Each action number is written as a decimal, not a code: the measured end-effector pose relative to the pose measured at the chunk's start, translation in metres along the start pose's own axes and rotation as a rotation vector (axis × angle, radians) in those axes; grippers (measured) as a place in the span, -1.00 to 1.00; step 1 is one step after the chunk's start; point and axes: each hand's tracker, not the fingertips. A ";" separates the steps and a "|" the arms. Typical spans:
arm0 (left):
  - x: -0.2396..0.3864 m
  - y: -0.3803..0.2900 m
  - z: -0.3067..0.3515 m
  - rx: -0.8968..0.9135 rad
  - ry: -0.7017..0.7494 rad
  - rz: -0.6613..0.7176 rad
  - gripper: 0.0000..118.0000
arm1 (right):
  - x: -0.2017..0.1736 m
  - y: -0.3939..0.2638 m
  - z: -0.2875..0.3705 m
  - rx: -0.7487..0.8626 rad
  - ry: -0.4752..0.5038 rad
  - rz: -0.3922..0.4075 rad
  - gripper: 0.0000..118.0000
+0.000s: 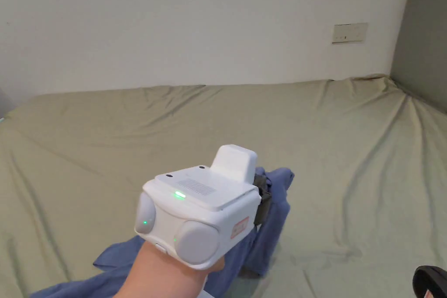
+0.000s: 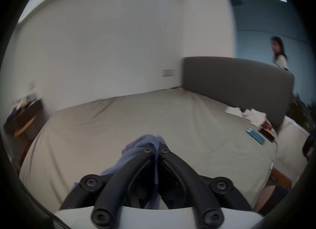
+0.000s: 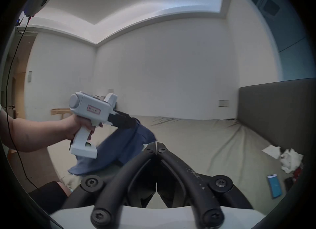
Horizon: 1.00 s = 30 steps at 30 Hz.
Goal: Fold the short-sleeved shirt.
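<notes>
Blue cotton, bunched, lifted off the bed: that is the short-sleeved shirt [image 1: 266, 233] in the head view. My left gripper [image 1: 262, 194], a white plastic pistol-grip unit with black jaws, holds a fold of it up over the olive-green bedsheet [image 1: 349, 146]. The rest of the cloth trails down toward the near edge of the bed, crumpled, nothing laid flat yet. My left hand [image 1: 161, 272] shows under the housing. Grey upholstered headboard [image 1: 421, 37] at far right.

Left gripper view: my own two jaws stand together, clamped on a wad of the blue shirt [image 2: 145, 143] that bulges out past the tips. Several layers caught, by the look of it, not a single edge. White crumpled paper or cloth items [image 2: 253, 115] and a blue flat rectangular object [image 2: 255, 135] lie on the sheet near the headboard, well apart from the shirt.

Right gripper view: my right gripper [image 3: 156, 144] has its jaws closed on each other with nothing between them. Beyond it, the left gripper [image 3: 131, 121] carries the shirt, which hangs in a slanted drape to the bed.

Risks, as I judge them:
- Gripping a wad instead of a seam or shoulder means the shirt may not open out when I shake or spread it, so folds set in crooked.
- A one-point hold lets the cloth twist, and a sleeve could tuck under unseen.
- Right jaws must part before they can take a second corner.
</notes>
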 end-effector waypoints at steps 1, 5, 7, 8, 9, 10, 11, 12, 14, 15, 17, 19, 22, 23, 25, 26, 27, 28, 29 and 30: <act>0.025 -0.002 -0.016 -0.028 -0.047 0.012 -1.00 | 0.011 -0.002 0.011 0.002 -0.026 -0.009 -0.97; 0.101 -0.039 -0.078 -0.141 -0.114 -0.077 -1.00 | 0.040 -0.018 0.037 -0.029 -0.100 -0.013 -0.98; 0.116 -0.069 -0.110 -0.281 -0.137 -0.011 -1.00 | 0.049 -0.027 0.044 -0.046 -0.117 -0.024 -0.98; 0.120 -0.082 -0.119 -0.314 -0.144 0.007 -1.00 | 0.052 -0.031 0.046 -0.051 -0.124 -0.028 -0.98; 0.125 -0.096 -0.126 -0.346 -0.127 0.002 -1.00 | 0.055 -0.035 0.048 -0.060 -0.132 -0.029 -0.98; 0.128 -0.107 -0.131 -0.362 -0.115 -0.013 -1.00 | 0.055 -0.037 0.048 -0.069 -0.138 -0.028 -0.98; 0.128 -0.115 -0.135 -0.371 -0.108 -0.008 -1.00 | 0.057 -0.041 0.049 -0.074 -0.140 -0.030 -0.98; 0.127 -0.123 -0.137 -0.396 -0.098 0.028 -1.00 | 0.058 -0.044 0.049 -0.082 -0.141 -0.036 -0.98; 0.121 -0.133 -0.141 -0.408 -0.097 0.073 -1.00 | 0.055 -0.044 0.044 -0.096 -0.140 -0.046 -0.98; 0.118 -0.136 -0.142 -0.411 -0.079 0.091 -1.00 | 0.054 -0.046 0.042 -0.100 -0.138 -0.049 -0.98; 0.110 -0.137 -0.134 -0.373 -0.063 0.137 -0.97 | 0.052 -0.048 0.040 -0.104 -0.132 -0.047 -0.98; 0.097 -0.134 -0.118 -0.284 -0.031 0.187 -0.70 | 0.047 -0.046 0.033 -0.106 -0.122 -0.038 -0.97; 0.075 -0.128 -0.079 -0.221 -0.032 0.241 0.82 | 0.041 -0.045 0.023 -0.112 -0.108 -0.038 -0.97; 0.068 -0.128 -0.061 -0.182 -0.012 0.241 0.83 | 0.038 -0.046 0.019 -0.113 -0.105 -0.036 -0.97; 0.051 -0.129 -0.017 -0.120 0.049 0.251 0.72 | 0.033 -0.048 0.011 -0.116 -0.095 -0.030 -0.97; 0.042 -0.132 0.006 -0.080 0.065 0.270 0.71 | 0.031 -0.048 0.008 -0.116 -0.092 -0.024 -0.97; 0.031 -0.137 0.036 -0.025 0.101 0.303 0.71 | 0.028 -0.049 0.003 -0.114 -0.089 -0.006 -0.97; 0.023 -0.143 0.065 0.023 0.149 0.335 0.70 | 0.025 -0.051 -0.001 -0.119 -0.093 0.019 -0.97; 0.016 -0.149 0.089 0.042 0.191 0.344 0.64 | 0.022 -0.052 -0.004 -0.125 -0.091 0.033 -0.97; 0.008 -0.158 0.112 0.061 0.274 0.352 0.43 | 0.022 -0.054 -0.008 -0.131 -0.084 0.038 -0.97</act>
